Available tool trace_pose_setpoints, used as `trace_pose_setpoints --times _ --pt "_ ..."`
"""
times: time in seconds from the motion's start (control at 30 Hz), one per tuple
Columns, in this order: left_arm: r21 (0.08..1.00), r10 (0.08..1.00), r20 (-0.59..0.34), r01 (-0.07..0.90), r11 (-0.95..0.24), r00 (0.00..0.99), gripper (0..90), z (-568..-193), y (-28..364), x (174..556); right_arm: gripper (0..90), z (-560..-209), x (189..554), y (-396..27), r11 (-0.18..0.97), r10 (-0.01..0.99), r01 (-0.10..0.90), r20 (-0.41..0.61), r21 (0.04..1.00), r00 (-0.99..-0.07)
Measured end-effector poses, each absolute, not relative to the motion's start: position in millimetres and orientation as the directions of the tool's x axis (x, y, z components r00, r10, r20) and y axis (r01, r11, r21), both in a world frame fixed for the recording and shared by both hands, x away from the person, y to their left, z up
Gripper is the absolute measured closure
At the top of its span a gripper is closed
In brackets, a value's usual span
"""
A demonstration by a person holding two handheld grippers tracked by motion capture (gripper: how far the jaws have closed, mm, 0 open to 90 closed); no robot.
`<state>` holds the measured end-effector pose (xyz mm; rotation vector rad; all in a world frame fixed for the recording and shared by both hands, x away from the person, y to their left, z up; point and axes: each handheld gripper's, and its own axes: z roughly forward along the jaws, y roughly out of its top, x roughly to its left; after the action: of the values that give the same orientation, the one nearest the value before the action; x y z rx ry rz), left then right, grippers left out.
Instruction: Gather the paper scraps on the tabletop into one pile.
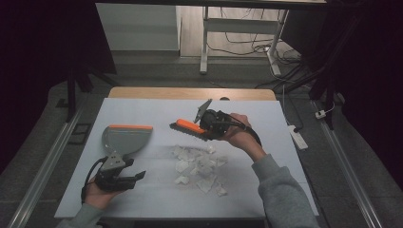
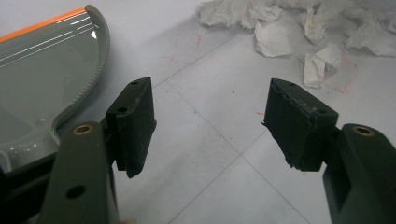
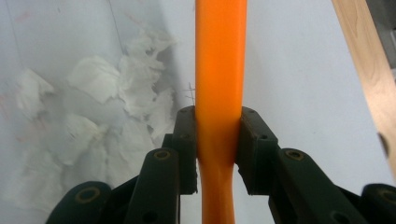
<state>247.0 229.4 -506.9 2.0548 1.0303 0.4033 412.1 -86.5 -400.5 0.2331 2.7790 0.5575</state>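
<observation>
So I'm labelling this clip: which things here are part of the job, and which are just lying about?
Likely in the job:
- brush, clamped in the right gripper
- dustpan, beside the open left gripper
- torn paper scraps

Lying about:
- power strip beside the table
- cables on the floor

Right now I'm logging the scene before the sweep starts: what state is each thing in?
Left tool: open, empty, beside the dustpan.
Right tool: shut on the brush handle.
Brush: held above the table, bristles down.
Dustpan: lying on the table, empty, not gripped.
Paper scraps: scattered loose on the table, unswept.
</observation>
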Motion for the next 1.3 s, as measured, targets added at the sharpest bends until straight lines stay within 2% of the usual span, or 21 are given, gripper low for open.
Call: trace_pose_setpoints --times 0.1,0.2,0.63,0.73,0.9,0.93,1.03,1.13,1.23,1.3 --pt "0.764 0.784 -0.063 0.535 -0.361 0.618 34.6 -507 230 247 71.0 -402 405 -87 0.895 0.242 0.114 -0.255 0.430 -0.936" --pt "0.766 0.785 -0.061 0.534 -0.359 0.616 34.6 -507 230 247 71.0 -401 393 -83 0.868 0.276 0.155 -0.200 0.471 -0.940" --pt "0.767 0.787 -0.059 0.532 -0.358 0.614 34.6 -507 231 246 70.9 -411 357 -81 0.838 0.270 0.202 -0.063 0.506 -0.961" --pt "0.764 0.788 -0.059 0.536 -0.359 0.612 34.6 -507 232 246 71.0 -410 347 -81 0.838 0.238 0.191 -0.028 0.512 -0.971" --pt "0.769 0.795 -0.062 0.537 -0.347 0.603 34.6 -506 235 246 71.0 -413 329 -73 0.859 0.193 0.182 0.026 0.478 -0.981" --pt "0.770 0.796 -0.062 0.536 -0.346 0.603 34.6 -506 235 245 70.9 -418 320 -68 0.875 0.180 0.186 0.056 0.447 -0.982" --pt "0.771 0.797 -0.061 0.535 -0.344 0.601 34.6 -506 236 245 70.9 -425 313 -63 0.903 0.161 0.173 0.062 0.393 -0.985" --pt "0.771 0.796 -0.060 0.534 -0.346 0.602 34.6 -506 236 245 70.9 -437 309 -56 0.929 0.145 0.156 0.057 0.336 -0.988" --pt "0.771 0.797 -0.061 0.535 -0.344 0.601 34.6 -506 236 245 71.0 -446 314 -52 0.936 0.142 0.150 0.046 0.317 -0.989" --pt "0.771 0.798 -0.062 0.536 -0.343 0.599 34.6 -506 236 245 71.0 -448 319 -50 0.939 0.156 0.149 0.004 0.309 -0.988"
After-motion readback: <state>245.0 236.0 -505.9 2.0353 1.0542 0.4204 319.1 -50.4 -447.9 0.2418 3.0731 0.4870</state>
